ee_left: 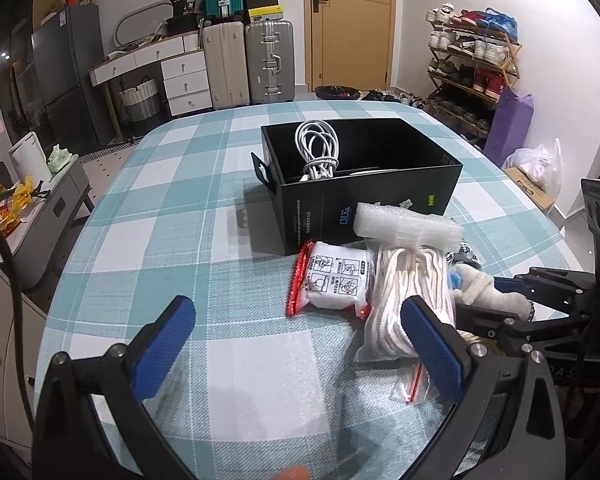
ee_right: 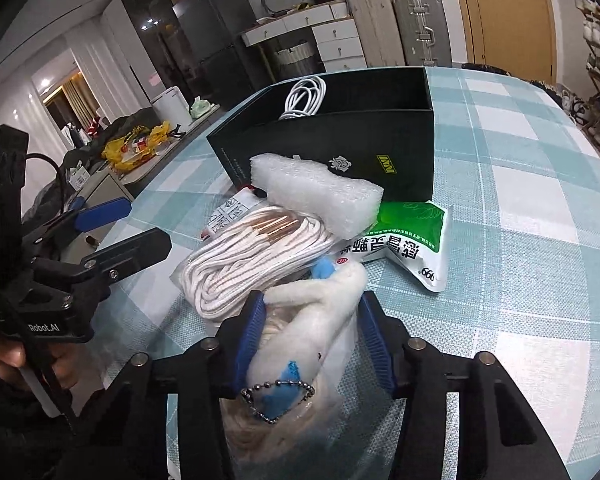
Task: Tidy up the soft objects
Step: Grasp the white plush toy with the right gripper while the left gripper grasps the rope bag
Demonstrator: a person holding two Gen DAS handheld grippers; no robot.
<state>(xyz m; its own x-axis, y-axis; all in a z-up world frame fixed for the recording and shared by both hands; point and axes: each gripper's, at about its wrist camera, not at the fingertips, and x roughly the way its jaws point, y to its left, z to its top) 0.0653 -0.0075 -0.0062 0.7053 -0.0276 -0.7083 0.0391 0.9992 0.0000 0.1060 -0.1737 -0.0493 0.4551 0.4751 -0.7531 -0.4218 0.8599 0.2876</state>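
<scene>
**Right gripper closes on plush toy beside the storage box**

The right gripper [ee_right: 312, 340] has its blue pads on either flank of a white plush toy [ee_right: 320, 300] with blue patches and a bead chain, jaws partly closed and squeezing the fabric; the toy lies on the checked tablecloth [ee_right: 520, 240] on the near side of the black box [ee_right: 340, 148], touching a bagged bundle of white cord [ee_right: 247, 256]. The left gripper [ee_left: 300, 336] hovers nearby with its jaws wide apart and nothing between them, its right finger [ee_left: 432, 344] in front of the cord bag, pointing down toward the box. A block of white foam wrap [ee_right: 316, 192] rests against the box's near wall, on top of the cord bag, with a green-and-white pouch [ee_right: 412, 236] to the box's near right and a red-edged white packet [ee_left: 332, 280] to its near left. A coiled white cable [ee_left: 316, 148] already sits inside the box.

The grip looks best taken on the toy's body rather than its loose fluff or chain, firm enough that it will not slip, then lifted clear before swinging over the box rim, so the cord bag is not dragged along. The right tool angles steeply downward over the toy; a hand [ee_right: 15, 360] grips the left tool's handle
</scene>
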